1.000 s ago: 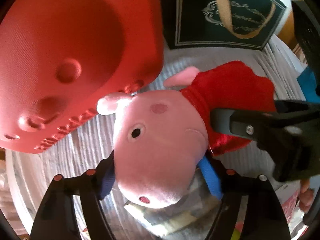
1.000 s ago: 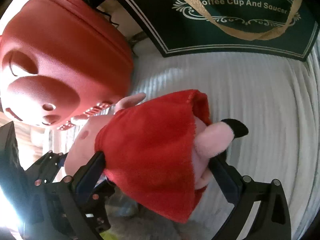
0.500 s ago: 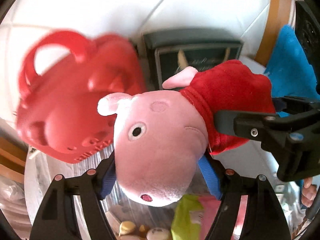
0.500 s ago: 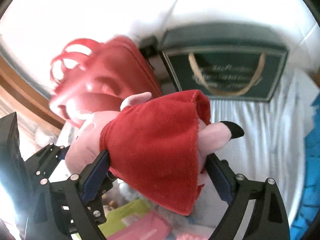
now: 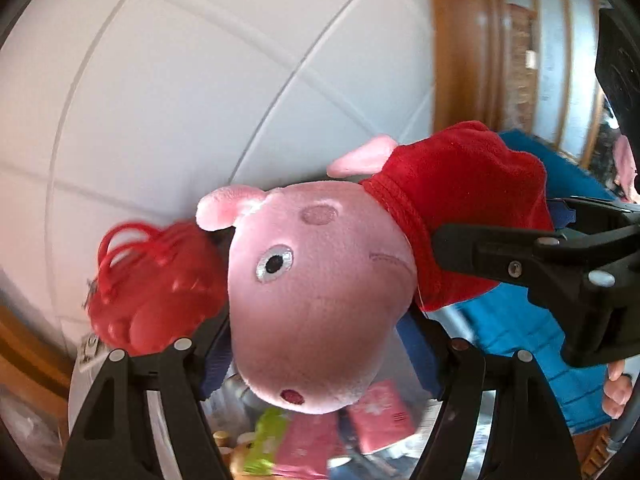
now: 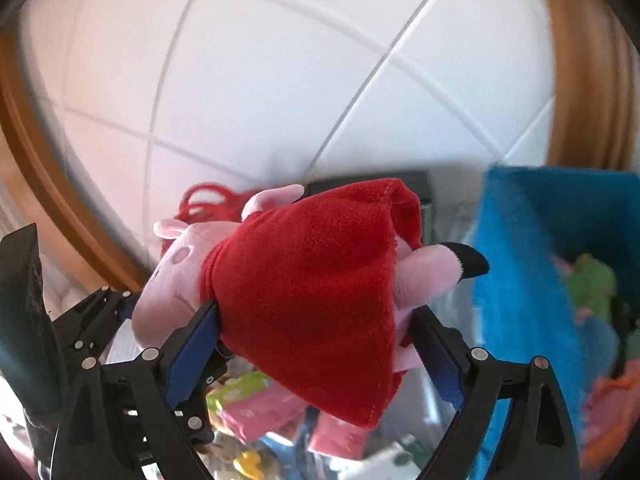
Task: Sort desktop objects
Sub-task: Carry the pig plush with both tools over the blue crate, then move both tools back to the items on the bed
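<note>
Pig plush (image 5: 320,304), pinched at the head by the left hand-held gripper (image 5: 320,354) and at its red dress by the right hand-held gripper (image 6: 316,344), has risen off the table within the last second; the red case (image 5: 154,292) has shrunk to lower left, suggesting transport toward the blue bin (image 6: 532,264).
</note>
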Demonstrator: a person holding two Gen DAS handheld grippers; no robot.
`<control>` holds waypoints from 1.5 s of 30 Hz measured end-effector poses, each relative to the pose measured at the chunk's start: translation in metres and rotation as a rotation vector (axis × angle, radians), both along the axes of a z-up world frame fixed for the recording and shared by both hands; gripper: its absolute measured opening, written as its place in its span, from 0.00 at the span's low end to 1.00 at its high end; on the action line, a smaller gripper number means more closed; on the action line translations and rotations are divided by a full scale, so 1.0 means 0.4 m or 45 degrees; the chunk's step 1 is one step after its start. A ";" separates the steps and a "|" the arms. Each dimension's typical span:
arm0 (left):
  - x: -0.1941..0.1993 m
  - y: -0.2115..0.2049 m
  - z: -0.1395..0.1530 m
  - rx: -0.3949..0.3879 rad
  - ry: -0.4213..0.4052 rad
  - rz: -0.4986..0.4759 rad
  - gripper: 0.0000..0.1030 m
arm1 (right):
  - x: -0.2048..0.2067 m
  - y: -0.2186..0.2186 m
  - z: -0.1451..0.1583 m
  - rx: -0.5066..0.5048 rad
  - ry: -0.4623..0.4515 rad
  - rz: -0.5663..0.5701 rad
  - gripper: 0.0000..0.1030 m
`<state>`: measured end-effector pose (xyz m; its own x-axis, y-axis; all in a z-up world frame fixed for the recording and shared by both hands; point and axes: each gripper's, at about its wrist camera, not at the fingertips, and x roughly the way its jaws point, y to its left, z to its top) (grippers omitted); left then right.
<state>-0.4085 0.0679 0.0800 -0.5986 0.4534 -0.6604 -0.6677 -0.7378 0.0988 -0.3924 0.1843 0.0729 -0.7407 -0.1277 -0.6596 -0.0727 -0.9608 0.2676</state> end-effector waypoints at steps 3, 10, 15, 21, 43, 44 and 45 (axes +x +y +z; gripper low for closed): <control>0.086 0.085 0.042 0.015 0.041 -0.076 0.72 | 0.101 0.063 0.053 0.005 0.042 -0.071 0.90; 0.247 0.296 0.067 0.027 0.043 -0.270 0.72 | 0.315 0.263 0.120 0.020 0.080 -0.239 0.90; 0.377 0.466 0.053 0.000 0.009 -0.400 0.72 | 0.455 0.432 0.103 0.009 0.045 -0.359 0.90; 0.513 0.654 0.014 -0.047 -0.079 -0.520 0.72 | 0.587 0.618 0.039 -0.034 -0.017 -0.462 0.90; 0.730 0.634 -0.075 -0.036 -0.008 -0.314 0.73 | 0.805 0.766 -0.090 -0.049 -0.128 -0.359 1.00; 0.728 0.611 -0.072 -0.008 0.020 -0.283 0.76 | 0.804 0.753 -0.091 -0.038 -0.114 -0.357 1.00; 0.733 0.586 -0.069 0.022 0.053 -0.250 0.79 | 0.802 0.739 -0.090 -0.023 -0.097 -0.351 1.00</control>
